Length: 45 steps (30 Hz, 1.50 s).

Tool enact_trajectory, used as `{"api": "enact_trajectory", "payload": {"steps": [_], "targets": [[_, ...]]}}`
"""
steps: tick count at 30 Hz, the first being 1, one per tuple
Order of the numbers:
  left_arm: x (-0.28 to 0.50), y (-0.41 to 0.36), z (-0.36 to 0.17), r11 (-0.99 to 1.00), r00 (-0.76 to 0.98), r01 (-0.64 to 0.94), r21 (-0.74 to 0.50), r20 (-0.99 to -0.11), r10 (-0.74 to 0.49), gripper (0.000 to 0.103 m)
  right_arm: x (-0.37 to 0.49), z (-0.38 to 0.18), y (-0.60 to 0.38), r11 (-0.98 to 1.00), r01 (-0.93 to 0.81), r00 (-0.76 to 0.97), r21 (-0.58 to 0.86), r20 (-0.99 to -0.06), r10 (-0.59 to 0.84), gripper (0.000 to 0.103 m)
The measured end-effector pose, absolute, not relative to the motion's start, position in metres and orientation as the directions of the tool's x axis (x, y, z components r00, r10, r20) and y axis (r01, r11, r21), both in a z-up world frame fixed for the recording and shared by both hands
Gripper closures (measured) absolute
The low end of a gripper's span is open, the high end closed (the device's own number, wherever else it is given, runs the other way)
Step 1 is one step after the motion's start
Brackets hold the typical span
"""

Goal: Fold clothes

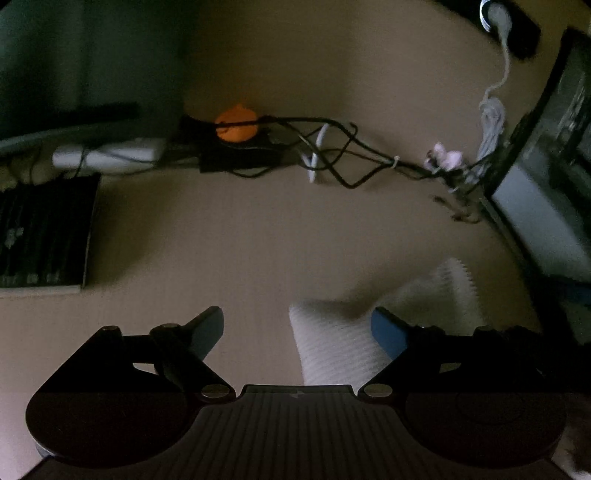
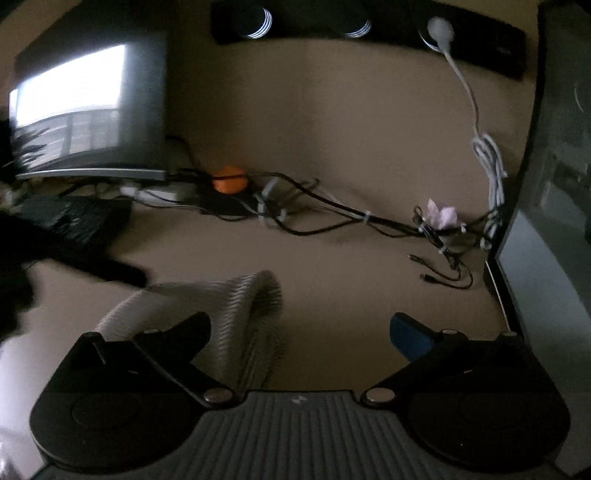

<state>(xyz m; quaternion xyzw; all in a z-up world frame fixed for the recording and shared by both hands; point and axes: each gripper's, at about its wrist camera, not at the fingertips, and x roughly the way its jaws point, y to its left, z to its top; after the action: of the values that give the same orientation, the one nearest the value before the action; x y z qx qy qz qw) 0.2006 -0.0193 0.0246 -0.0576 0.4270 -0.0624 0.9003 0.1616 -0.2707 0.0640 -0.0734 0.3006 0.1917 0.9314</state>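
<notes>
A white ribbed garment (image 1: pixel 332 347) lies crumpled on the tan table (image 1: pixel 240 240), low in the left wrist view. My left gripper (image 1: pixel 297 325) is open, with the cloth between and behind its fingers, nearer the right blue pad (image 1: pixel 388 328). In the right wrist view the same ribbed cloth (image 2: pixel 236 314) humps up just behind the left finger (image 2: pixel 192 332). My right gripper (image 2: pixel 301 332) is open and holds nothing.
Tangled black and white cables (image 2: pixel 332 218) run across the far table, with an orange ball (image 2: pixel 229 180) on a black box. A monitor (image 2: pixel 85 110) stands far left, another screen (image 2: pixel 535 280) at right, a keyboard (image 1: pixel 40 232) at left. A power strip (image 2: pixel 369 22) sits at the back.
</notes>
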Motion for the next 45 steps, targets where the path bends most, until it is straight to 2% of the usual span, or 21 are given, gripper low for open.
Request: {"api": "enact_trajectory", "payload": {"steps": [3, 6, 9, 15, 19, 24, 29, 35, 40, 42, 45], "targets": [[0.22, -0.029, 0.009, 0.996, 0.606, 0.053, -0.07, -0.79, -0.088, 0.012, 0.147, 0.067, -0.277, 0.883, -0.455, 0.663, 0.113, -0.619, 0.421, 0.0], [0.231, -0.037, -0.008, 0.998, 0.574, 0.062, -0.024, -0.817, -0.055, 0.012, 0.138, 0.047, -0.274, 0.858, -0.481, 0.573, 0.182, -0.675, 0.464, 0.0], [0.231, -0.038, -0.01, 0.997, 0.575, 0.063, -0.033, -0.816, -0.063, 0.012, 0.132, 0.019, -0.263, 0.878, -0.467, 0.547, 0.103, -0.746, 0.379, 0.0], [0.207, -0.021, 0.015, 0.992, 0.615, 0.034, -0.122, -0.78, -0.117, 0.01, 0.133, 0.01, -0.252, 0.887, -0.453, 0.526, 0.094, -0.775, 0.351, 0.0], [0.175, -0.002, 0.024, 0.97, 0.601, 0.026, -0.243, -0.771, -0.21, 0.01, 0.134, 0.01, -0.245, 0.886, -0.456, 0.518, 0.08, -0.786, 0.337, 0.0], [0.138, 0.01, 0.024, 0.927, 0.581, 0.028, -0.375, -0.748, -0.32, 0.009, 0.139, 0.004, -0.248, 0.882, -0.45, 0.465, 0.14, -0.806, 0.366, 0.0], [0.116, 0.016, 0.02, 0.908, 0.575, 0.001, -0.418, -0.743, -0.343, 0.008, 0.146, -0.009, -0.251, 0.848, -0.426, 0.354, 0.316, -0.804, 0.478, 0.0], [0.106, 0.015, 0.014, 0.903, 0.545, 0.02, -0.429, -0.752, -0.37, 0.007, 0.138, -0.009, -0.244, 0.843, -0.42, 0.351, 0.336, -0.797, 0.492, 0.0], [0.109, 0.009, 0.01, 0.895, 0.522, 0.033, -0.444, -0.756, -0.394, 0.007, 0.139, -0.008, -0.254, 0.813, -0.398, 0.296, 0.425, -0.779, 0.553, 0.0], [0.108, 0.007, 0.011, 0.892, 0.517, 0.043, -0.451, -0.753, -0.406, 0.007, 0.143, -0.007, -0.267, 0.802, -0.328, 0.28, 0.499, -0.76, 0.587, 0.0], [0.108, 0.006, 0.008, 0.886, 0.511, 0.04, -0.461, -0.753, -0.415, 0.007, 0.14, 0.004, -0.294, 0.757, -0.254, 0.333, 0.602, -0.681, 0.653, 0.0]]}}
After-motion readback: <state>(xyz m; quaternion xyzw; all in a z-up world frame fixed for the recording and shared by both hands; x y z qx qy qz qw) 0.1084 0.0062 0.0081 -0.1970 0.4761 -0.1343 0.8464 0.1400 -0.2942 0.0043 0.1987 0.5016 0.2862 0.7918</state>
